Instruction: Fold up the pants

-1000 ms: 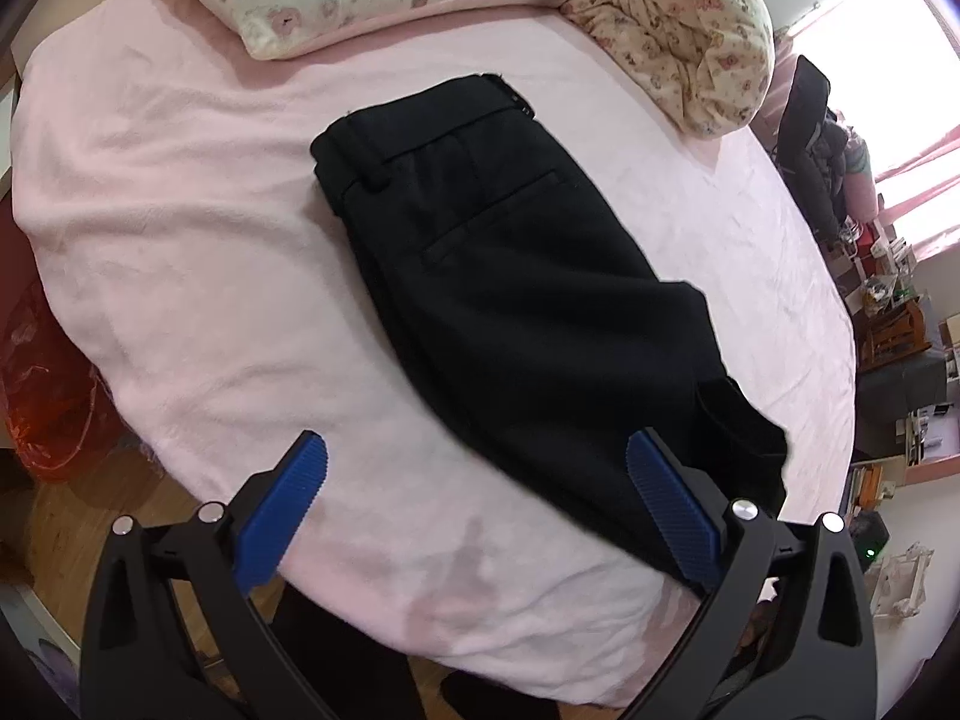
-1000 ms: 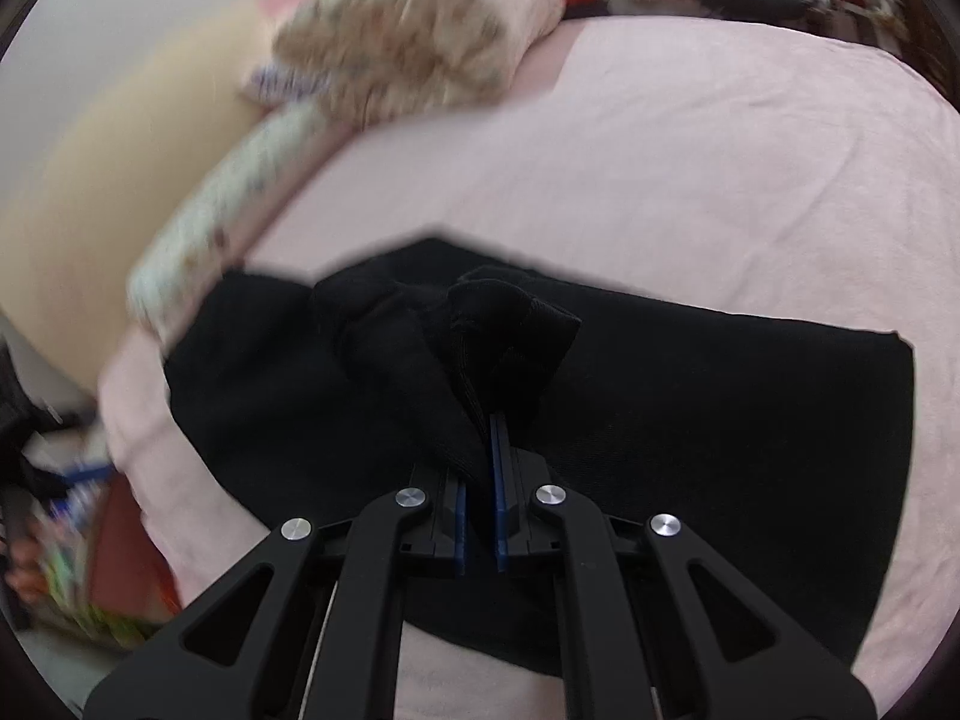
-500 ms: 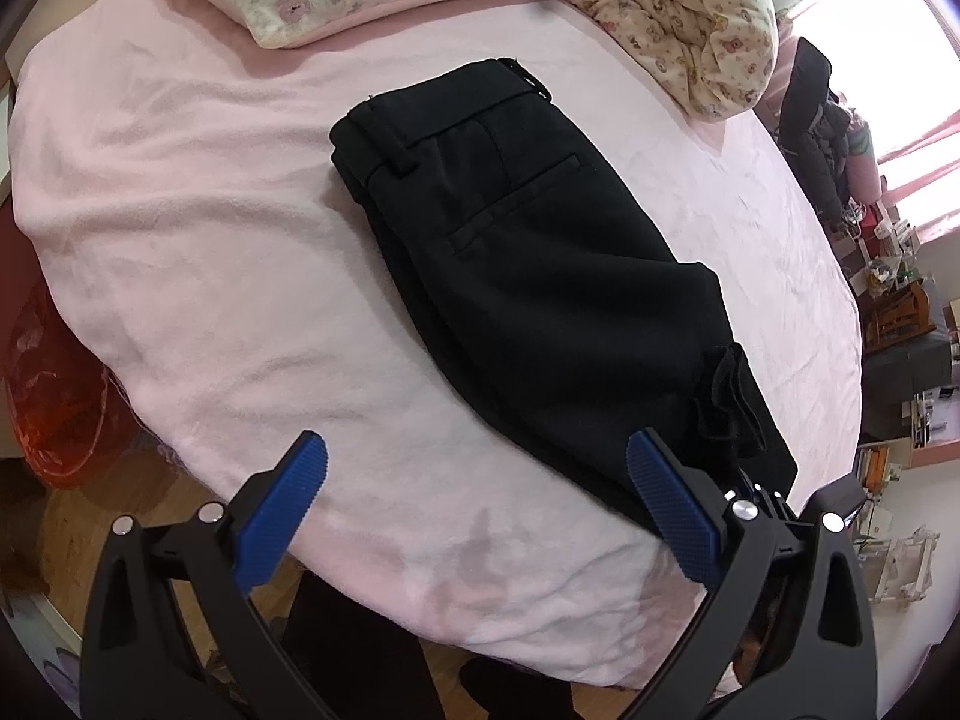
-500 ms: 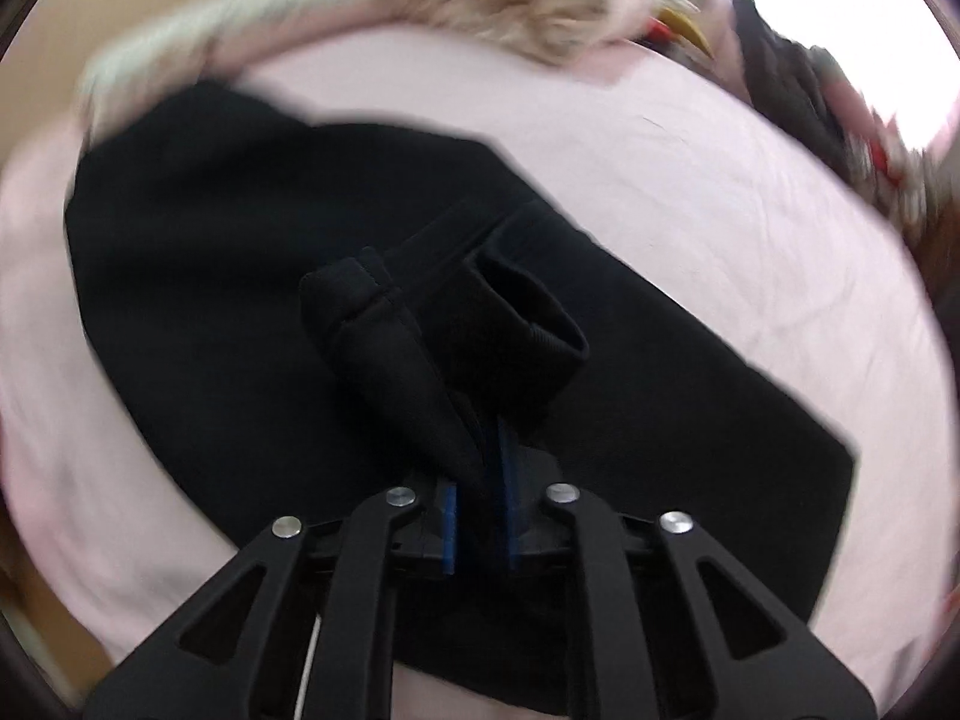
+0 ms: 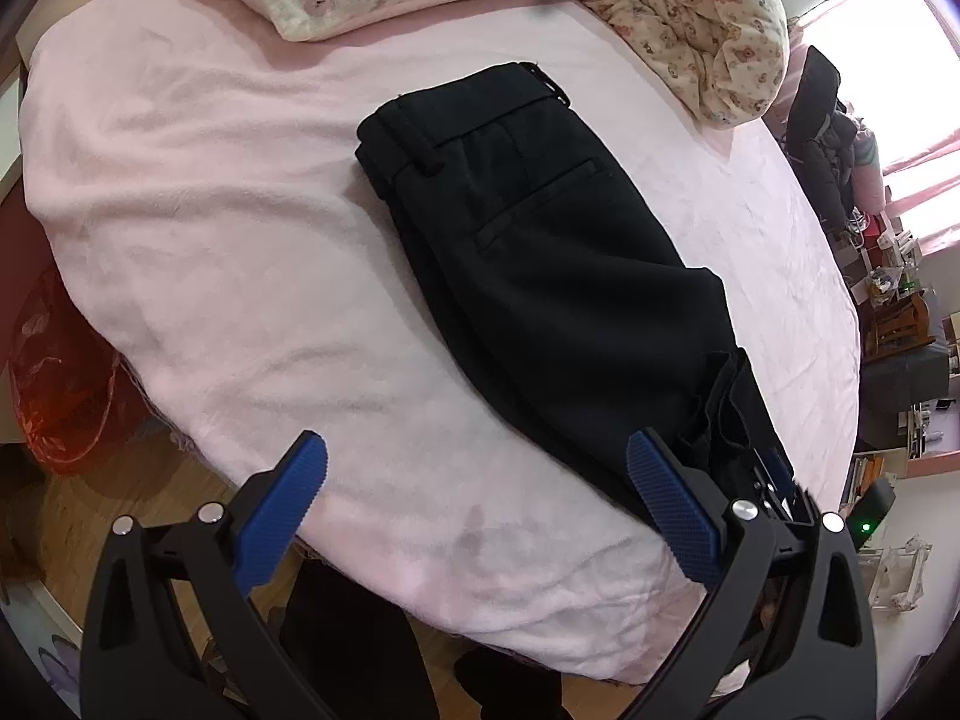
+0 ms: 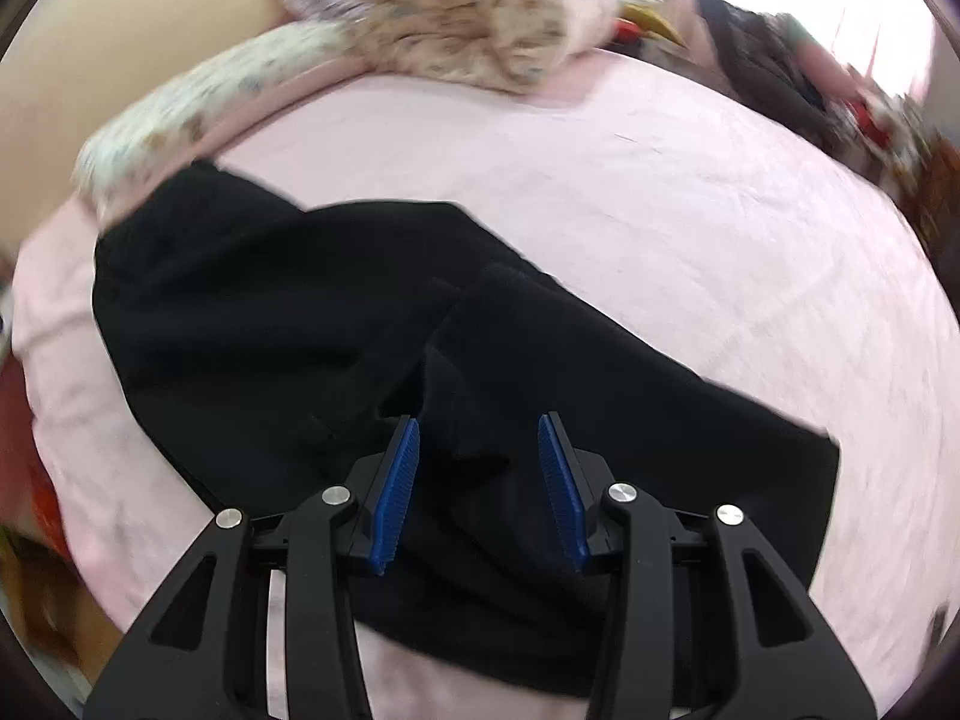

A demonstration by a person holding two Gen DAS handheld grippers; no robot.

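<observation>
right hand-held gripper (image 6: 477, 468) just spread, off pants (image 6: 336, 324); left (image 5: 474, 504) spread; r-view blurred.

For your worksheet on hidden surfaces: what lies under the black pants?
The pink sheet shows all around the black pants, so they lie on it. The patch directly beneath, and anything between the folded layers, is covered.

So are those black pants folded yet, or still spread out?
Folded, at least partly: the black pants lie doubled on the pink bed, leg ends laid back on top, waistband at the far end.
</observation>
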